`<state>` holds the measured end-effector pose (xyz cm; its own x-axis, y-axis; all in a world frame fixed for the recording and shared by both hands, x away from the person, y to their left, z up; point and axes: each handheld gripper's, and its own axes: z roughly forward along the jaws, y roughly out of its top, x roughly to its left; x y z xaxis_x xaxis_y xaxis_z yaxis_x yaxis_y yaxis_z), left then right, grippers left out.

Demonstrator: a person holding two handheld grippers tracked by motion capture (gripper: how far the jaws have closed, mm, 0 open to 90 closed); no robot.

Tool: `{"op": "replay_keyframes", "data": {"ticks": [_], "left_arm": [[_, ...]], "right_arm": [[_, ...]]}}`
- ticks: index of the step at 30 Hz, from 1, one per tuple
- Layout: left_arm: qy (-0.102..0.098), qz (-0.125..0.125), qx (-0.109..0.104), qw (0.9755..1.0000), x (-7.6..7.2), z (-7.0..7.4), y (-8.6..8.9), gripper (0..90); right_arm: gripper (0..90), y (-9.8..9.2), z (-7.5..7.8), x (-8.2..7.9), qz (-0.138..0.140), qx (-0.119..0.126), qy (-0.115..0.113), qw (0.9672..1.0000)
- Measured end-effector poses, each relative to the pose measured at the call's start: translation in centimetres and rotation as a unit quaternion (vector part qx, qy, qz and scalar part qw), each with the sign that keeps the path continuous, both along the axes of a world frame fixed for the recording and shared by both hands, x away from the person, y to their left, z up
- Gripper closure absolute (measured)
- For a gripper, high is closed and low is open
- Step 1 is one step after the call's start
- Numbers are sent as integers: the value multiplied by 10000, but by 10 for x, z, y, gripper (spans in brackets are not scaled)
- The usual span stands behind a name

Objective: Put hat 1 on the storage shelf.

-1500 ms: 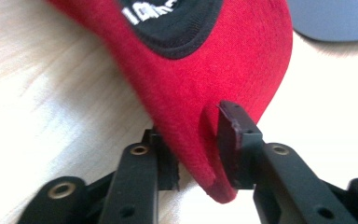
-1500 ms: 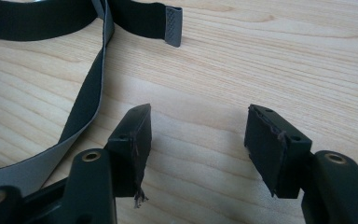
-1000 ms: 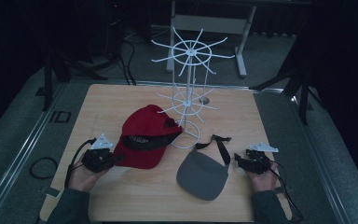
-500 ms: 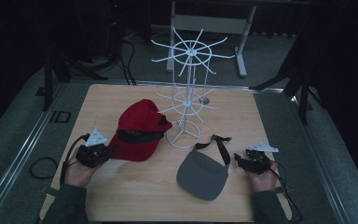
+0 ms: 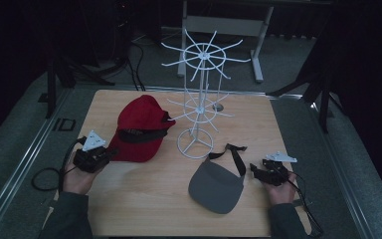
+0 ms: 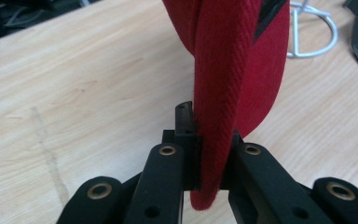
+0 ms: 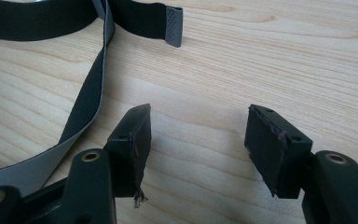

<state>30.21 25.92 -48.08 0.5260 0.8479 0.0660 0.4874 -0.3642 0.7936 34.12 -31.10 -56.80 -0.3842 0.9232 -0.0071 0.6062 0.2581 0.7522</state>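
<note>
Wooden table (image 5: 144,199), dim room; person's forearms come in over the near edge.

L gripper (image 5: 102,155) near the table's left edge, roughly midway front to back; jaws closed tight on the brim of the red cap (image 5: 142,130); left gripper view shows the brim's red twill edge (image 6: 219,140) pinched upright between the two black jaws, fabric sticking out below the pinch; cap sits left of centre, crown toward the far edge, black strap or trim across its opening; whether the brim is lifted clear of the wood I can't tell, light poor.

White wire rack (image 5: 201,99) stands at table centre, round wire base just beside the cap's right side; two tiers of radiating prongs, upper one wider; part of the base ring also seen in left gripper view (image 6: 314,35).

Grey visor (image 5: 216,185) lies flat toward the near right corner, peak pointing at the near edge; its dark strap (image 5: 236,157) loops off toward the rack base.

R gripper (image 5: 259,170) just right of the visor, near the right edge, resting low; jaws spread wide apart, nothing between them but bare wood; right gripper view: visor's strap (image 7: 91,84) curves past the left jaw, close but apart; strap's end tab (image 7: 174,25) lies farther off.
</note>
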Motion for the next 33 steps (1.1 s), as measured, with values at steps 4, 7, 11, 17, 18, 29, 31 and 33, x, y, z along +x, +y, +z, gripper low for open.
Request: {"op": "replay_keyframes", "data": {"ticks": [4,7,11,17,18,29,31,33], "left_arm": [[-73,57,-4,10000,1,5,2,862],[-142,87,1,9999,2,9,3,862],[-244,178,-13,9995,3,15,4,862],[-368,250,-15,9990,5,23,4,862],[-391,269,-18,9989,6,25,4,862],[-591,403,-96,9974,9,39,7,862],[-618,432,-93,9971,9,41,8,862],[-640,452,-117,9969,10,44,9,862]], "right_arm": [[409,0,0,0,0,1,1,10000],[409,0,0,0,0,2,2,10000],[409,0,0,0,0,2,1,10000],[408,0,0,0,-1,3,2,10000],[409,0,0,0,-1,3,2,10000],[409,0,0,0,-2,4,3,10000],[408,0,0,0,-1,3,2,10000],[409,0,0,0,-1,3,2,10000]]}}
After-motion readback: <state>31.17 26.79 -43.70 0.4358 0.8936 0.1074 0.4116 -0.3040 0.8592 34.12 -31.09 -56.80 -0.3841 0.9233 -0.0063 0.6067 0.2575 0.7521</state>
